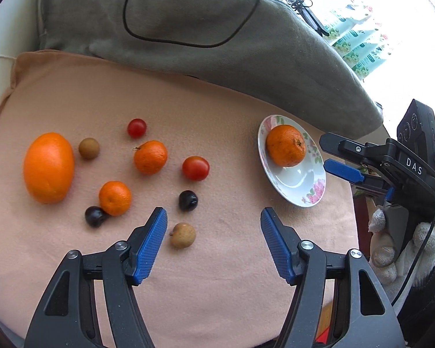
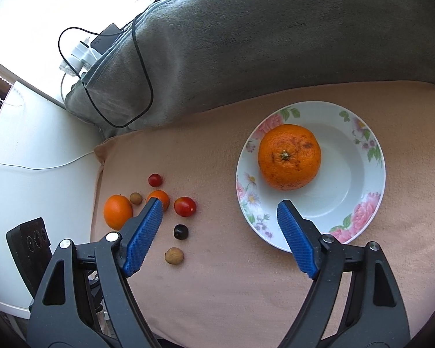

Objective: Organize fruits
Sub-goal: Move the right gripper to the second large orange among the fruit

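Observation:
A floral white plate (image 1: 297,185) (image 2: 359,174) holds one tangerine (image 1: 286,145) (image 2: 289,156). On the pink cloth lie a large orange (image 1: 48,167) (image 2: 117,211), two small tangerines (image 1: 150,157) (image 1: 114,198), two red tomatoes (image 1: 195,168) (image 1: 136,128), two dark plums (image 1: 188,200) (image 1: 95,216) and two brown longans (image 1: 182,235) (image 1: 89,148). My left gripper (image 1: 213,214) is open and empty, above the cloth just right of the near longan. My right gripper (image 2: 219,207) is open and empty, at the plate's near left rim; it also shows in the left wrist view (image 1: 326,156).
A grey folded blanket (image 1: 217,37) (image 2: 275,43) with a black cable (image 1: 188,43) lies behind the pink cloth (image 1: 217,275). A charger and plugs (image 2: 87,52) sit at the far left. Patterned packets (image 1: 359,46) lie at the far right.

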Motion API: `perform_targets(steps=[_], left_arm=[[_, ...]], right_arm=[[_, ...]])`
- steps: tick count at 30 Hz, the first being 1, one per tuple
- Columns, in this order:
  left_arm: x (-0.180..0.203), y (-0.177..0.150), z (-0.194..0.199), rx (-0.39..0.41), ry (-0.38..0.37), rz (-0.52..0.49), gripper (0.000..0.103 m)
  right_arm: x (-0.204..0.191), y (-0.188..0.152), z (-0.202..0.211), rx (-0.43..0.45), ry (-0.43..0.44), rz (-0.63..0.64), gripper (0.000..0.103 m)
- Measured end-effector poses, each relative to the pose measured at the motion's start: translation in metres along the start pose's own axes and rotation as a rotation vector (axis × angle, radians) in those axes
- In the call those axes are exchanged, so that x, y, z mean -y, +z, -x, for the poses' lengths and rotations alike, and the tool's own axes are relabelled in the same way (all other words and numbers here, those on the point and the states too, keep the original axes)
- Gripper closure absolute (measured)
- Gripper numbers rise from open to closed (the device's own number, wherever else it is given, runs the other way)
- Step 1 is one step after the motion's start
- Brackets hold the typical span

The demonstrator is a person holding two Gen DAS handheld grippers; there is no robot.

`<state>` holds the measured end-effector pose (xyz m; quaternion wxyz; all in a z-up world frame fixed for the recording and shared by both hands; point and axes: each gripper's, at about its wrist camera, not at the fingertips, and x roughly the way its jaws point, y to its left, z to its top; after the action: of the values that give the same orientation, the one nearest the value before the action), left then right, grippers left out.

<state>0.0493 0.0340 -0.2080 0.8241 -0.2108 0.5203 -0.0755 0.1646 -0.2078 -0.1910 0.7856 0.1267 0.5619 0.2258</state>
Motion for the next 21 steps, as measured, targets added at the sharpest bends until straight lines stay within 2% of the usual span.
perform_targets(steps=[11,21], left_arm=[[-0.066,-0.002,0.026,0.062,0.073,0.109,0.036],[-0.118,-0.006,0.033,0.096,0.099,0.16,0.036]], right_arm=[[-0.065,-0.009,-0.046,-0.077,0.059,0.09,0.019],[-0.118,-0.015,-0.1,-0.168,0.137,0.108,0.019]])
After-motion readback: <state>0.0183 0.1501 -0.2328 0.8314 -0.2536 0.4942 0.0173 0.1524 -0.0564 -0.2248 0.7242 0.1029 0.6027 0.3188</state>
